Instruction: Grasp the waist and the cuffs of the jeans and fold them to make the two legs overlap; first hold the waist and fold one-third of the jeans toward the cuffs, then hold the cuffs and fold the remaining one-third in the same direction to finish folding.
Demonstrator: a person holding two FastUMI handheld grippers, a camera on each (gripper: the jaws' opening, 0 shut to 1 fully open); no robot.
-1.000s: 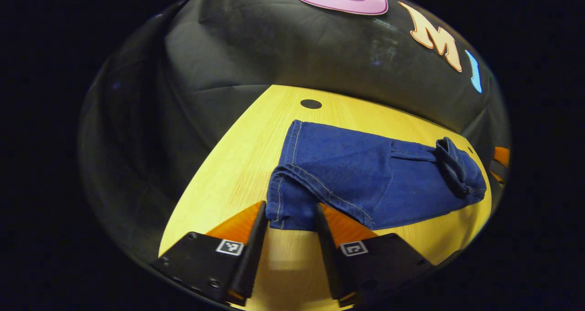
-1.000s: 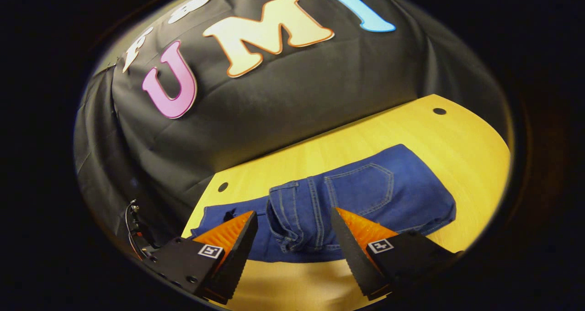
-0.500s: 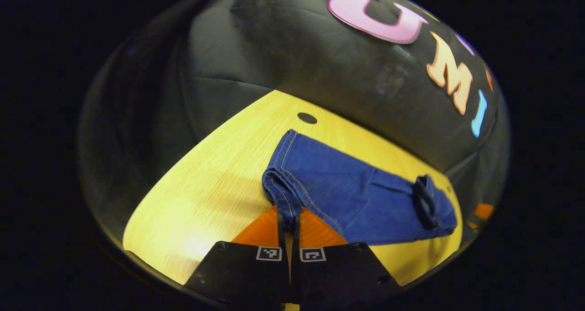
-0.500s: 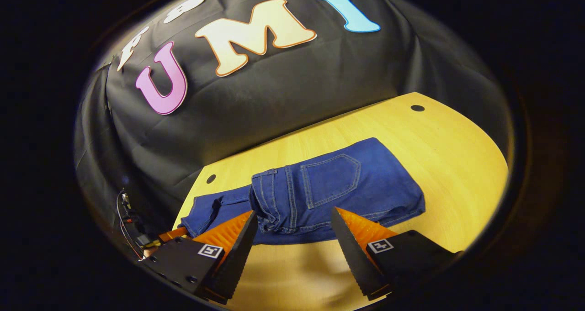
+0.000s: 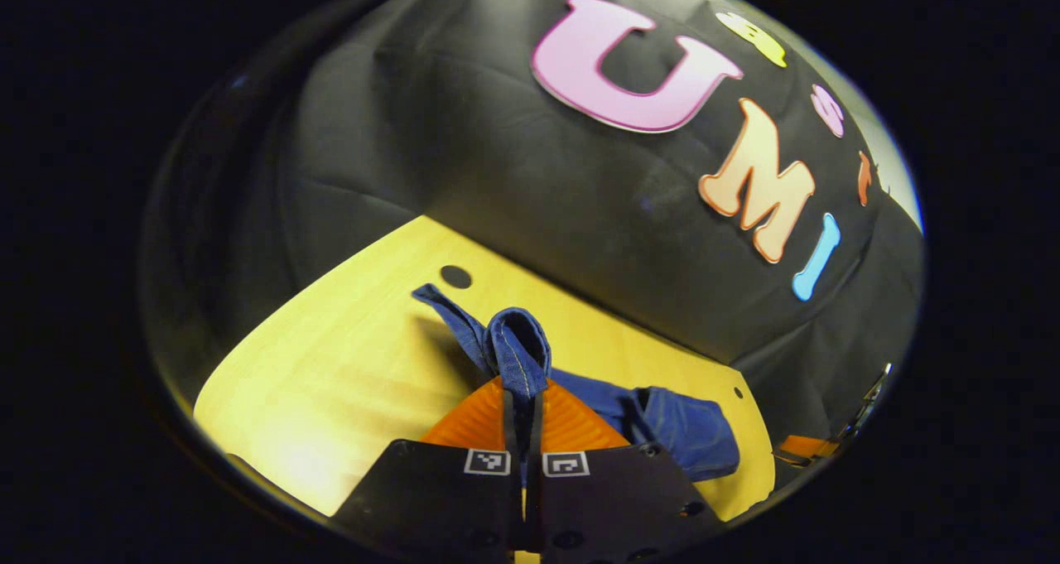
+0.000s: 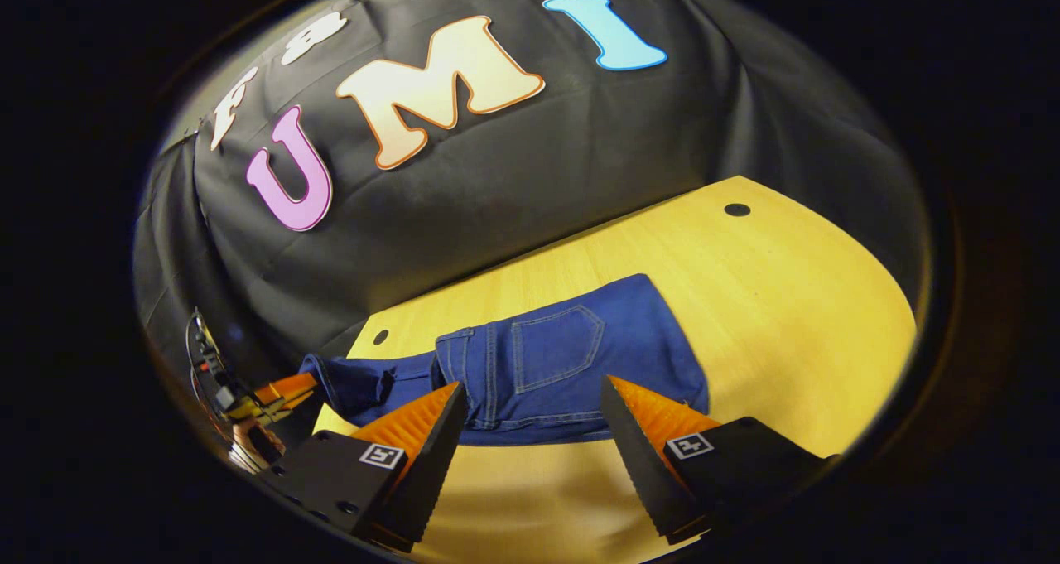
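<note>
In the left gripper view, the left claw [image 5: 522,398] is seen closed tight, its two fingers pressed together on the cuff end of the jeans [image 5: 517,349]. The pinched denim is bunched into a small loop that stands up above the fingertips, lifted off the bench [image 5: 331,382]. From that loop one strip of fabric is drawn back toward a dark hole in the bench top, and the rest of the jeans trails away to the right, where a rumpled mass lies near the bench edge.

In the right gripper view, the right claw [image 6: 530,411] is held wide open, with nothing between its fingers; it hangs just in front of the near edge of the jeans [image 6: 563,365] without touching them. The waist part is laid flat on the bench [image 6: 787,315], back pocket and waistband seams facing up. At the left the leg end is raised and crumpled, and the other claw is seen beside it at the bench corner.
</note>
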